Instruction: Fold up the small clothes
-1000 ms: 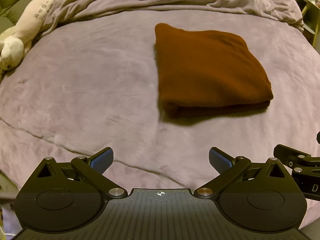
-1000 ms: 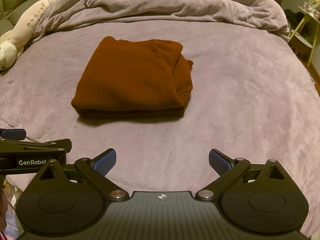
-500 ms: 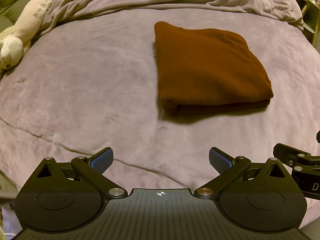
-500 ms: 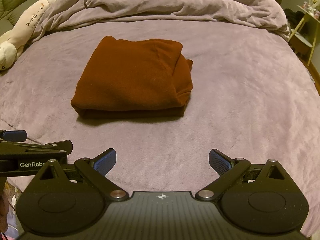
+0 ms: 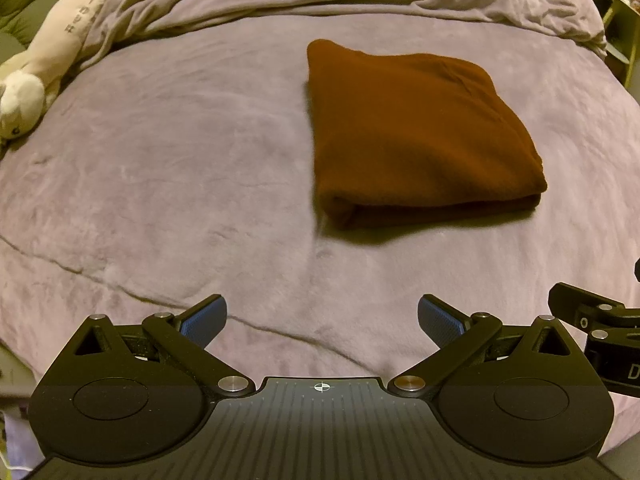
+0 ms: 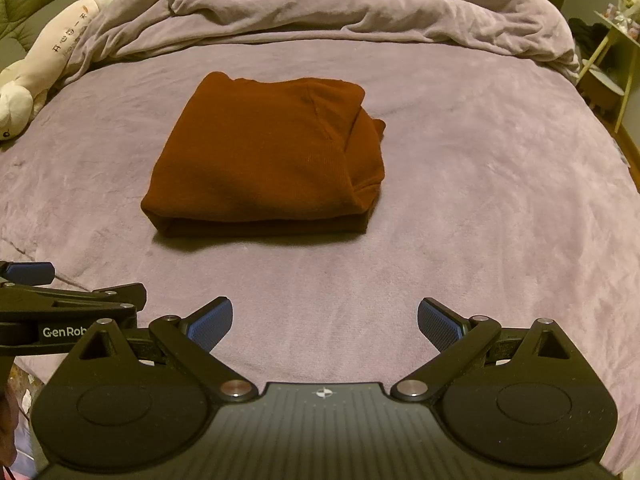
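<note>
Covering most of both views: the bed (image 5: 160, 168), lilac plush cover, nothing on it in the working zone except one item. Bunched duvet (image 6: 360, 4) piled along the far edge, well apart from the work. Green cushion or headboard at far left, partly cut off.

Brown garment (image 6: 268, 156) sits near bed centre, folded into a compact rectangle, thick fold edge facing the cameras, one small lump of fabric poking out at its right side. Since a second ago: nothing in the cloth has moved, same outline, same spot. Both grippers have stayed back from it at the near edge of the bed, only a slight drift of view. My read: the fold is done and this is the hold or retreat phase; only possible leftover is tucking that right-side lump.

Left gripper (image 5: 322, 320): fingers spread wide, empty, garment ahead and to its right. Right gripper (image 6: 324, 320): fingers spread wide, empty, garment ahead and slightly left. The two sit just beside each other; each shows at the edge of the other's view.

Long white plush toy (image 5: 52, 60) at far left edge, clear of everything. Small side stand (image 6: 612, 60) off the bed at right. Nothing blocks either approach path.
</note>
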### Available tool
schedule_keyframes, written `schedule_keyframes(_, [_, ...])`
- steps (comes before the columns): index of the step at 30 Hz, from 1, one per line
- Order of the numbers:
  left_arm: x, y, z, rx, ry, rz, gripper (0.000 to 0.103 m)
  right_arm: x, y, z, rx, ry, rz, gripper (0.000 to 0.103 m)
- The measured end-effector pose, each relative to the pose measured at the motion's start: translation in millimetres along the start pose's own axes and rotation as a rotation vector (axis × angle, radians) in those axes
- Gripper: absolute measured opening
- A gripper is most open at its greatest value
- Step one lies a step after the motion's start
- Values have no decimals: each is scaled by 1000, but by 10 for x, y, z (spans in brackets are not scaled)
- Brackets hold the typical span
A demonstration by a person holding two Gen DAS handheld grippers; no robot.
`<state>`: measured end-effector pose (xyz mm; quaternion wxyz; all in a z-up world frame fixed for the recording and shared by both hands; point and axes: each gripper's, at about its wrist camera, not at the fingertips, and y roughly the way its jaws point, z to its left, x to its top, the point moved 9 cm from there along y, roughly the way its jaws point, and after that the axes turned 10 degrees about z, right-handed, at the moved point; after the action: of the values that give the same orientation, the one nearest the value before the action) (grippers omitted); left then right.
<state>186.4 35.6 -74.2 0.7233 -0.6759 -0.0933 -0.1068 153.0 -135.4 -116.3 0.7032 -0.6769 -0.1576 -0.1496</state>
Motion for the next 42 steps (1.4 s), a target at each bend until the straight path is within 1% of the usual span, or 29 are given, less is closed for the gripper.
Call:
schedule_keyframes(17, [-7,3,-8,2,7,1,103,17,-23,-2,0,-7,-5,99])
schedule_keyframes(23, [-9,13,-6,-20,5,10,103,20,-35,9,0,-11,-7,99])
schedule_keyframes(29, [2,26,-15,-13,9,13,103,23,-43,18,1,-14,-7,99])
schedule_keyframes(36, [4,35,-36,-50,12,10,103,26,-45,18,1,-14,-7,99])
schedule_keyframes(42, [-7,29,-59,6,56,-12,103,35,-40,4,-2,-5,-4,99])
